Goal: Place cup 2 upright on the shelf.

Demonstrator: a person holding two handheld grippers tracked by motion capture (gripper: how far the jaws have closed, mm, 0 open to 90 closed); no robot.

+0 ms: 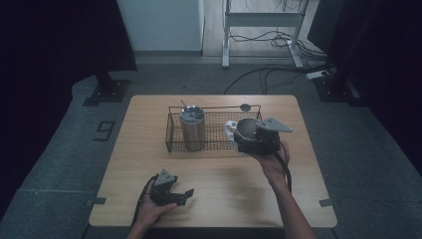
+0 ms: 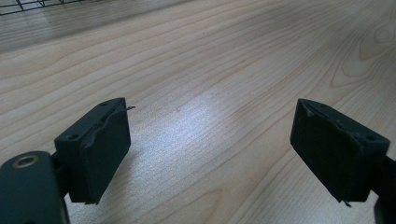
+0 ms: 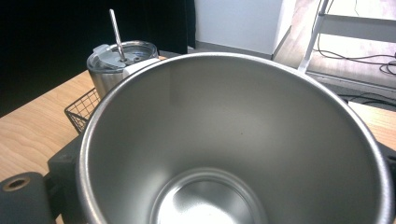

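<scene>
A bare steel cup [image 1: 245,128] with a white piece at its side hangs over the right end of a wire basket [image 1: 219,133], and my right gripper [image 1: 243,138] is shut on it. The right gripper view looks straight down into this empty cup [image 3: 233,140], with one black finger [image 3: 63,163] at its left wall. A lidded steel tumbler [image 1: 192,127] with a straw stands upright in the basket's left part, and it shows again behind the cup [image 3: 122,58]. My left gripper [image 1: 185,195] rests low at the table's front left, open [image 2: 210,149] over bare wood.
The wooden table [image 1: 224,184] has free room between the basket and its front edge. A small dark disc [image 1: 245,107] lies behind the basket. A desk frame with cables [image 1: 259,30] stands on the floor beyond, and a black stand foot [image 1: 107,92] at the back left.
</scene>
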